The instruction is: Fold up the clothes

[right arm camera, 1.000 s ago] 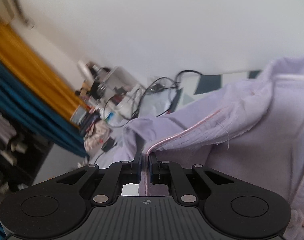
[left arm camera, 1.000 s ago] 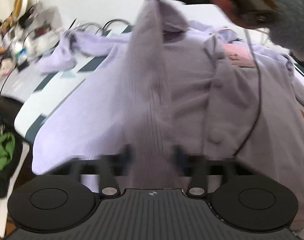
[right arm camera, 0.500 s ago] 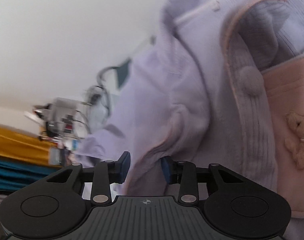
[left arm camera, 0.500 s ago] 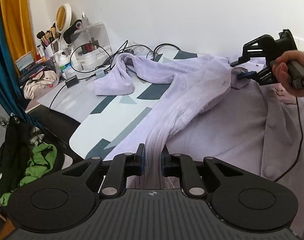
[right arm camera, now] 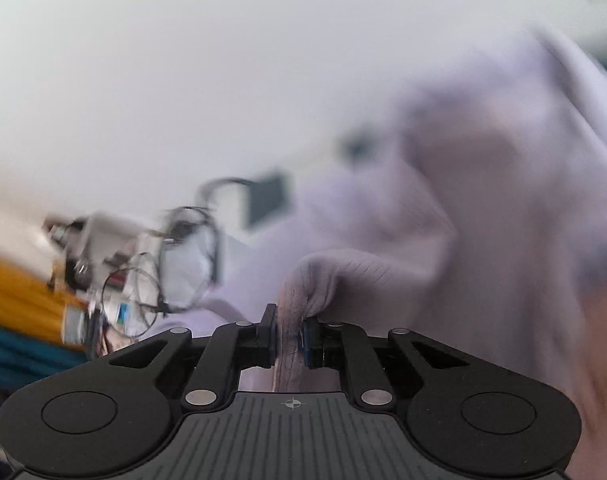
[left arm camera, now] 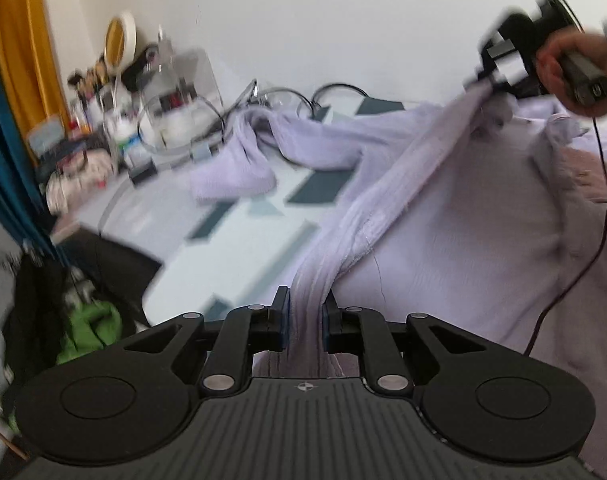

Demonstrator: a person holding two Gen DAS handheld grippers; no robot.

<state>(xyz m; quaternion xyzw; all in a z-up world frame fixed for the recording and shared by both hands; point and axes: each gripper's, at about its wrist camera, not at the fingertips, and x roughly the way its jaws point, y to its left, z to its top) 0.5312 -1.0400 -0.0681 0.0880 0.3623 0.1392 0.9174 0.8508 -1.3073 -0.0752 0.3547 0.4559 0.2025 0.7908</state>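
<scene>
We are pinching pale lilac ribbed knit cardigan (left arm camera: 455, 240) in both tongs; left tongs (left arm camera: 305, 320) gripping near end, right tongs (right arm camera: 289, 338) far end; taut edge running between, diagonally over patterned table (left arm camera: 231, 248).

- Soft, even daylight fills both views; the white wall (left arm camera: 343, 20) is bright, without glare.
- Shadows are faint and diffuse.
- Motion blur smears the desk clutter (left arm camera: 115, 120) and the lilac cardigan (right arm camera: 483, 208).
- Each gripper body stays sharp.
- Fisheye bending and dark corners mark the edges.
</scene>
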